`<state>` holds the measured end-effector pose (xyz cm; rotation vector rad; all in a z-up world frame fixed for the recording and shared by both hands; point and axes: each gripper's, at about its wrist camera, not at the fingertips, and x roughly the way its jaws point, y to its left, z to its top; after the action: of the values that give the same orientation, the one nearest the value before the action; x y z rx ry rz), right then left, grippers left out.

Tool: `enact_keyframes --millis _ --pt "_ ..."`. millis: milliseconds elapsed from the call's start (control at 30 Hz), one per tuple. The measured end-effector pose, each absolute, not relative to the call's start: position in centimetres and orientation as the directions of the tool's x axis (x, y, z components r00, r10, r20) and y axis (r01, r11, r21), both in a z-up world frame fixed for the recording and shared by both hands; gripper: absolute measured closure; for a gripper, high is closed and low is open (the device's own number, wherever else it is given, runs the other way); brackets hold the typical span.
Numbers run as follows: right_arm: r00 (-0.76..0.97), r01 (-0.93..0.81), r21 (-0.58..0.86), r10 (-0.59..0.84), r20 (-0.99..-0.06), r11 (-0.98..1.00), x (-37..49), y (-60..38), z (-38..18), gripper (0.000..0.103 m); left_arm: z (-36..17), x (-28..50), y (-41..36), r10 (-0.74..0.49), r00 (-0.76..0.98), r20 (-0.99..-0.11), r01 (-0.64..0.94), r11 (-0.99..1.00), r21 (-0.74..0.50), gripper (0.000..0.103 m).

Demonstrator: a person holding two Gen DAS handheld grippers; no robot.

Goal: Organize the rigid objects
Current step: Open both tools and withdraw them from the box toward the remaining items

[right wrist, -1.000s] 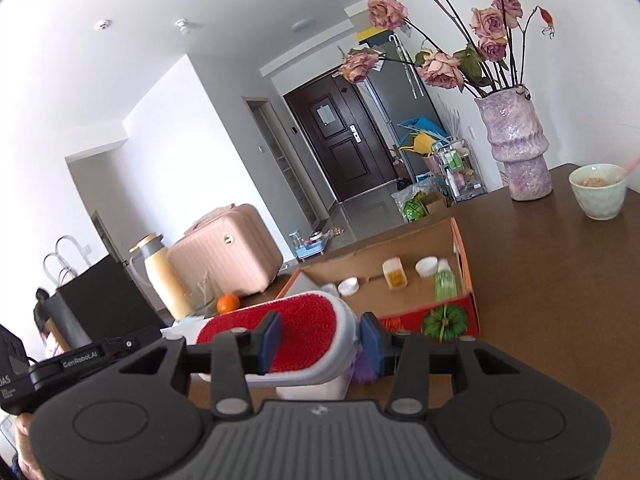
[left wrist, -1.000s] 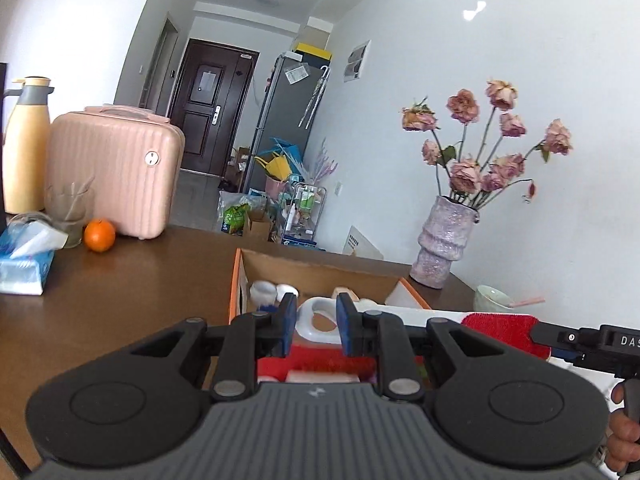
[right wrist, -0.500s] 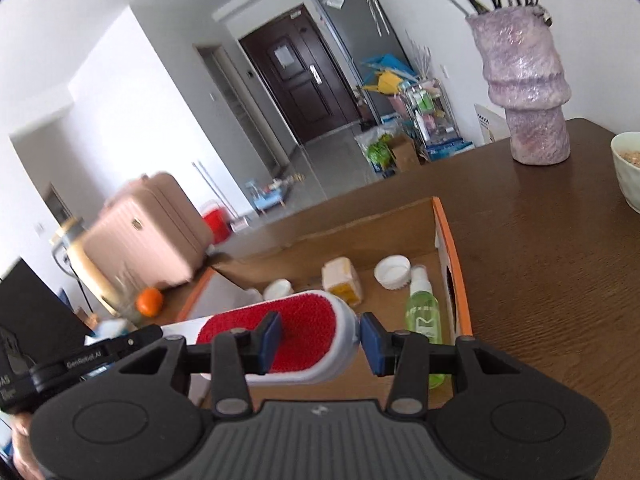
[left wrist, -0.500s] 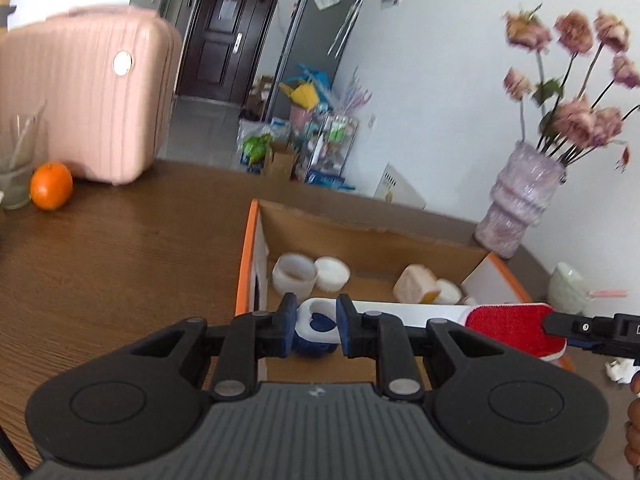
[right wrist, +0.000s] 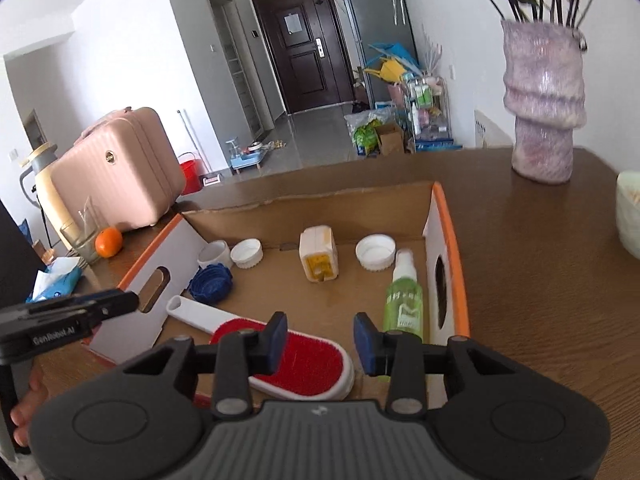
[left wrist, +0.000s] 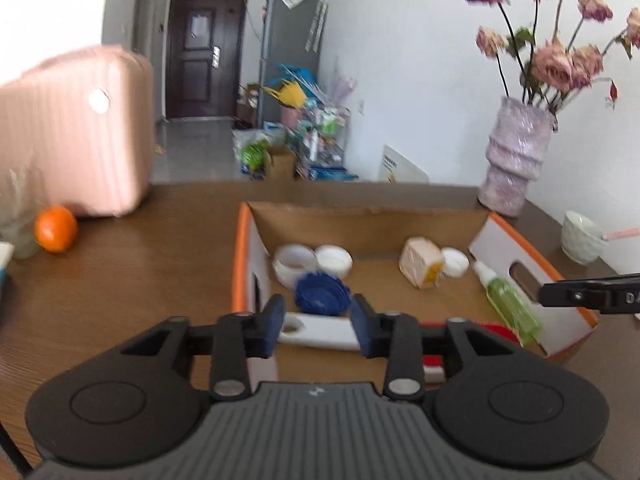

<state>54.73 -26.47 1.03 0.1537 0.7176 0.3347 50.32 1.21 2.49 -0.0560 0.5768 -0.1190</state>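
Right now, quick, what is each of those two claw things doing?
Left gripper: opening, the brush handle loose between its fingers.
Right gripper: open, empty, above the brush head.

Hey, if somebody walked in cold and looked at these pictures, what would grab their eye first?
Probably the red-bristled brush with its white handle, lying at the near end of the orange-edged cardboard box, just ahead of both tongs. Behind it sit a blue cap and a green spray bottle along the box's right wall. Off to the left, a pink suitcase stands on the table.
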Motion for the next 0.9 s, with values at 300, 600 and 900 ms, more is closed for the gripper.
enact_keyframes --millis 300,600,900 --pt "0.763 -0.273 0.199 0.338 -0.552 0.941 49.1 -27.3 6.8 0.039 7.7 44.2 1.5 -0.083 0.877 -0.472 0.08 0.996 -0.027 0.039" --pt "0.86 -0.297 0.014 0.274 -0.431 0.955 40.6 -25.2 8.9 0.012 9.8 35.5 0.4 -0.014 0.949 -0.316 0.034 0.998 0.058 0.011" --pt "0.96 -0.237 -0.098 0.218 -0.176 0.967 32.9 -24.4 7.6 0.0 8.8 28.8 0.0 0.008 0.986 -0.169 0.008 0.996 0.089 0.0"
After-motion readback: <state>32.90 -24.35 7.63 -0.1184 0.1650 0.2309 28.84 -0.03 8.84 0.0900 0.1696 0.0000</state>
